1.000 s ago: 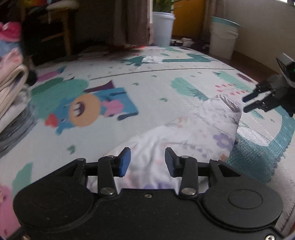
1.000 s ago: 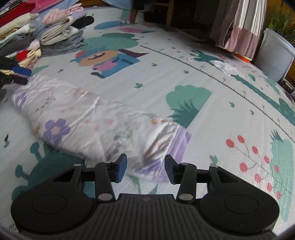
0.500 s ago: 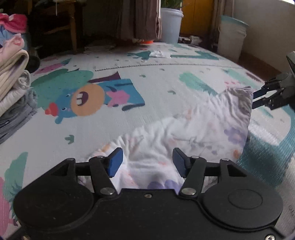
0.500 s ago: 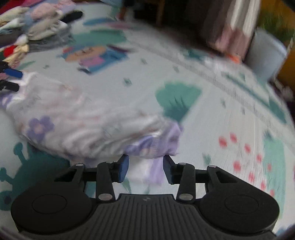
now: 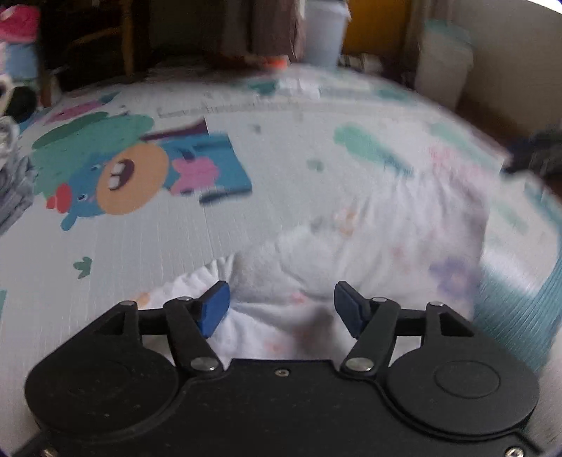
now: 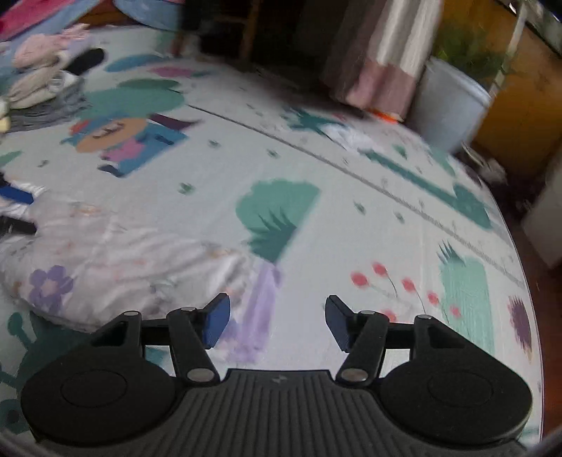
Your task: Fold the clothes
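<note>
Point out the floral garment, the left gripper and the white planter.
floral garment [image 5: 386, 246]: left wrist view, on the white cloth's middle.
left gripper [image 5: 281, 309]: left wrist view, midway between its blue fingertips.
white planter [image 6: 446, 105]: right wrist view, on its side wall.

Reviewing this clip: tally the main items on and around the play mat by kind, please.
White floral-print garment on the mat: 1
Cartoon-printed foam play mat: 1
Pale plastic buckets: 2
Piles of folded clothes: 1
Black grippers, blue fingers: 2
Total: 7
</note>
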`<state>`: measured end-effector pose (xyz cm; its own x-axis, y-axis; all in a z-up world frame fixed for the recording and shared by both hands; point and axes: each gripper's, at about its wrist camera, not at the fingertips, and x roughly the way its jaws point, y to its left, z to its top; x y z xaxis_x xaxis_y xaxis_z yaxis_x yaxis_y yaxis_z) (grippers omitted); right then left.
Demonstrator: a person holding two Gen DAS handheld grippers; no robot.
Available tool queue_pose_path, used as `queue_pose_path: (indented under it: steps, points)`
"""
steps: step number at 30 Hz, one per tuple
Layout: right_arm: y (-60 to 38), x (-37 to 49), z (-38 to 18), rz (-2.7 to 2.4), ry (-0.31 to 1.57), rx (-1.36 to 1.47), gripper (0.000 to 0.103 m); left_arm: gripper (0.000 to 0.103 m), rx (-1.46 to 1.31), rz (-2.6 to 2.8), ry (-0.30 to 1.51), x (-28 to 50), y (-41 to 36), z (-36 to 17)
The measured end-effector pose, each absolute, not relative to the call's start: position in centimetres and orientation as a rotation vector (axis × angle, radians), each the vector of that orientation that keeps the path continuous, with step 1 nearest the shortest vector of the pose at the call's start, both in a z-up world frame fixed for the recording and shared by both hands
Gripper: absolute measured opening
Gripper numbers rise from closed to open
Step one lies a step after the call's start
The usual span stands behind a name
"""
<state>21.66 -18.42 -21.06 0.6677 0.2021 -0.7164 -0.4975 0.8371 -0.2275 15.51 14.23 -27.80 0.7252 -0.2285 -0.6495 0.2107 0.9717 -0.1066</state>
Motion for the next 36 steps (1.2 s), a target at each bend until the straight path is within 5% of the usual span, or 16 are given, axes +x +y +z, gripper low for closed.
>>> queue_pose_path:
  steps: [10, 18, 30, 36]
  points:
    - [-11.6, 24.0, -28.3, 0.642, 0.844, -0.554, 0.071, 0.067, -0.060, -0.082, 0.791, 14.7, 18.7, -29.7]
    - [-10.2, 21.8, -24.1, 0.703, 0.754, -0.512, 0.074, 0.066, 0.077, -0.082, 0.585, 10.5, 18.2, -25.5]
    - [-3.3, 17.8, -27.6, 0.807, 0.789, -0.453, 0.077, 0.064, 0.053, -0.167, 0.707, 8.8, 18.5, -29.7]
    - [-4.4, 17.1, -26.4, 0.709, 0.751, -0.321, 0.081, 0.057, 0.039, -0.186, 0.619, 7.4, 17.9, -26.9]
